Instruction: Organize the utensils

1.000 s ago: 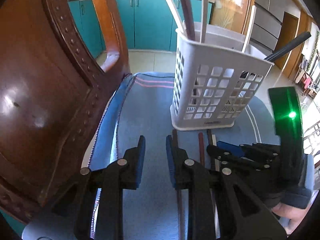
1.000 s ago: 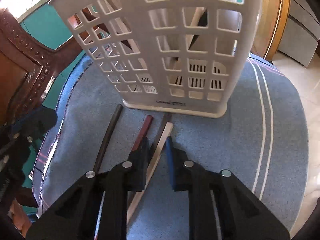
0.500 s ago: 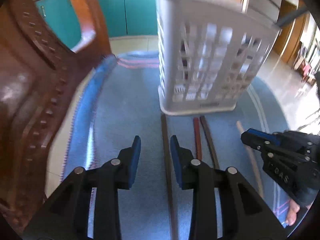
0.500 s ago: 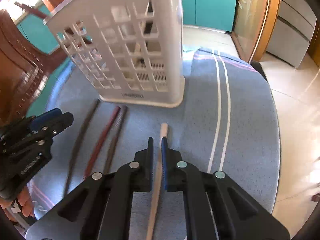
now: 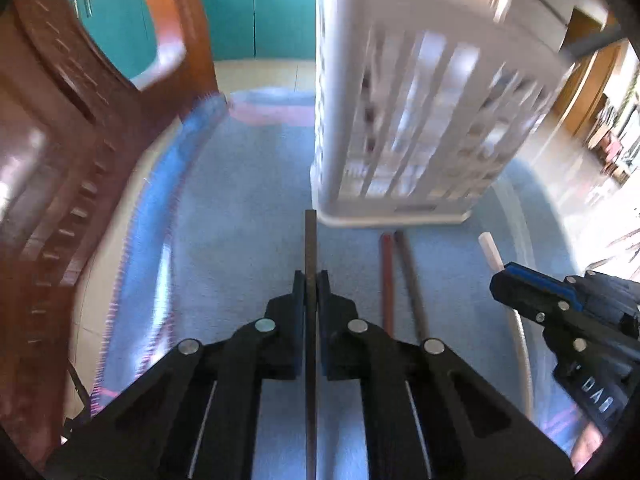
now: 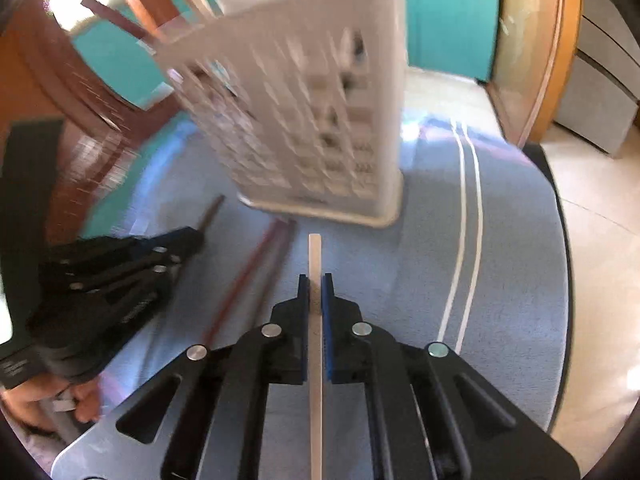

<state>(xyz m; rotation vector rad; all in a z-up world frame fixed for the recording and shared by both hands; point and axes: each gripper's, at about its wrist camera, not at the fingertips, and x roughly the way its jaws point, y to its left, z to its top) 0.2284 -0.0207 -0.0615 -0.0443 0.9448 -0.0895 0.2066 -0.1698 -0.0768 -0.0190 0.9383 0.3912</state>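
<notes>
Now each claw pinches a chopstick: left claw (image 5: 311,280) dark chopstick (image 5: 310,236), right claw (image 6: 315,282) pale chopstick (image 6: 315,252); basket (image 5: 400,120) ahead.

Teal cabinets (image 5: 256,8) stood at twelve o'clock beyond a pale tiled floor (image 6: 592,208), a carved brown wooden chair (image 5: 48,168) curved at nine o'clock, and bright daylight washed the blue striped cloth (image 6: 500,216) at three o'clock.

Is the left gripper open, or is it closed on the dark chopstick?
Closed on it. The left gripper has both blue pads pressed against the dark chopstick, with no gap visible; its jaws have just been closing.
</notes>
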